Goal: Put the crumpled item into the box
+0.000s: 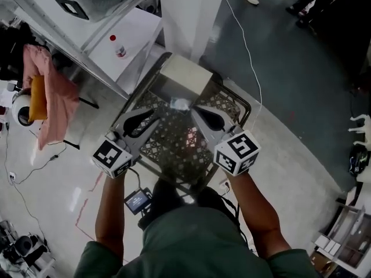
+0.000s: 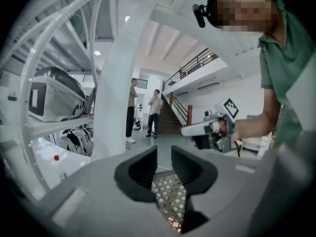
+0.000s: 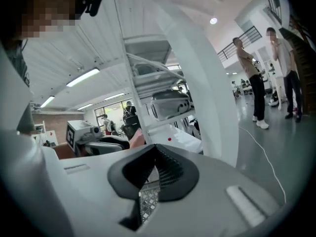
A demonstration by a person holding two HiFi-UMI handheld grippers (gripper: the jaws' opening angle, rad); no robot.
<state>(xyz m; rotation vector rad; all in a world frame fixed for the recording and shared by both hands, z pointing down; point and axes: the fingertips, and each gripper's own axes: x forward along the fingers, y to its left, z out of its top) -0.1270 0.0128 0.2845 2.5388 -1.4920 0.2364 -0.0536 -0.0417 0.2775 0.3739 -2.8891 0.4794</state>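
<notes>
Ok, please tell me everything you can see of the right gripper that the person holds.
The light grey plastic right gripper has a claw of two black ribbed pads. They are closed together with nothing between them. A cube with black-and-white square markers sits at its rear, where the person's right forearm reaches it. It is held in the air above the dark lattice-patterned surface and touches nothing else.

Open basket (image 1: 250,110) below; white pillar (image 1: 191,10) and shelving (image 1: 136,42) close ahead

No legible text, label or number anywhere.
</notes>
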